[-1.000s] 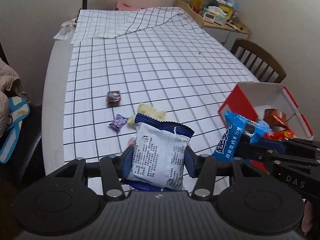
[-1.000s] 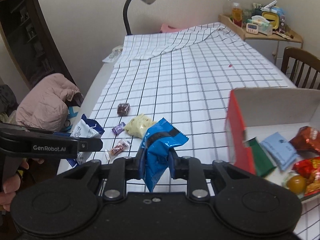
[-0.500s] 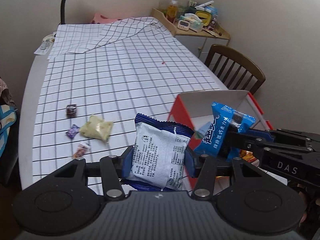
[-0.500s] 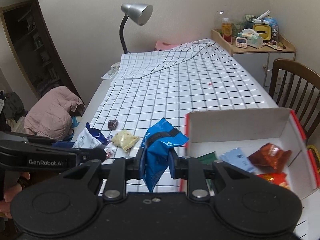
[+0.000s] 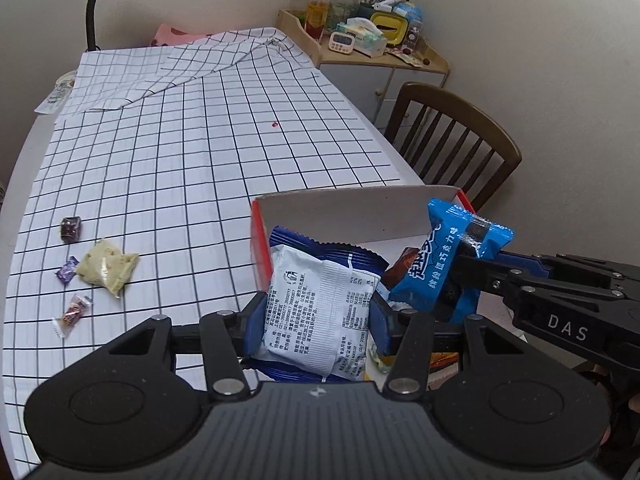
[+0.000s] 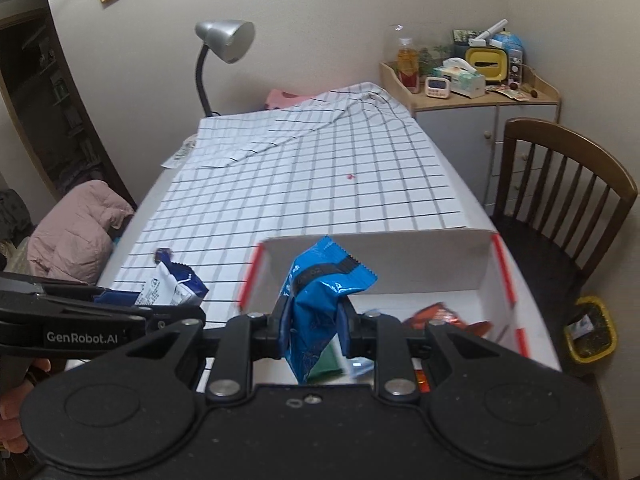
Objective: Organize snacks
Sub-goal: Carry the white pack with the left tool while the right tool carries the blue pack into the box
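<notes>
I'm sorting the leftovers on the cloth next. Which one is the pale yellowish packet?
On the checked tablecloth, look left of the red-and-white box at four loose snacks. The pale yellowish packet is the biggest, a crumpled clear bag; its neighbours are small, dark or purple wrapped candies.

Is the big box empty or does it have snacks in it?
Not empty. The box already has snack packets lying on its floor, red ones among them.

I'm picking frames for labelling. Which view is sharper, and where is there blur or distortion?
Left wrist view: sharp, the print on the white-and-navy packet is readable; fisheye bends the tablecloth grid. Right wrist view: softer, motion-smeared grid lines and red box edges.
</notes>
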`<state>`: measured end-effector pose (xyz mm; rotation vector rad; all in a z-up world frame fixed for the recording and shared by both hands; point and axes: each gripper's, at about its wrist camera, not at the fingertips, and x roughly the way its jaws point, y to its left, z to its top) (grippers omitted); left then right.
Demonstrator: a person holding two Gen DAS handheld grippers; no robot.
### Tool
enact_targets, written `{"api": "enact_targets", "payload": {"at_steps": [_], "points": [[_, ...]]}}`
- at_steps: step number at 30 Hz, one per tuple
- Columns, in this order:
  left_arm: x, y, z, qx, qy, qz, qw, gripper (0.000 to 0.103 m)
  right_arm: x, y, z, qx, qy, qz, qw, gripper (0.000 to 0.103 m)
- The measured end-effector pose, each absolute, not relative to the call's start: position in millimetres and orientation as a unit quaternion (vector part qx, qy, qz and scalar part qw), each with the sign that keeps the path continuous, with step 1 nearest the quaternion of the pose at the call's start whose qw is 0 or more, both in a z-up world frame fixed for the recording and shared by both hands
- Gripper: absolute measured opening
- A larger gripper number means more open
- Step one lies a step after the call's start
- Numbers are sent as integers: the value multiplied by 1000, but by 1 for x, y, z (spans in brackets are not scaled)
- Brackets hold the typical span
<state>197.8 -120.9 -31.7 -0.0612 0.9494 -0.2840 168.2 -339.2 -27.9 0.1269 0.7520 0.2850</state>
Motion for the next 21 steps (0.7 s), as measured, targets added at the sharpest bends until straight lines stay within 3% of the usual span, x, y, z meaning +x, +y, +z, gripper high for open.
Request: {"api": "enact_targets", "payload": {"at_steps": [21], "points": [[240, -204, -123, 41, 517, -111, 848, 51, 245, -365, -111, 23, 444, 180, 877, 22]]}}
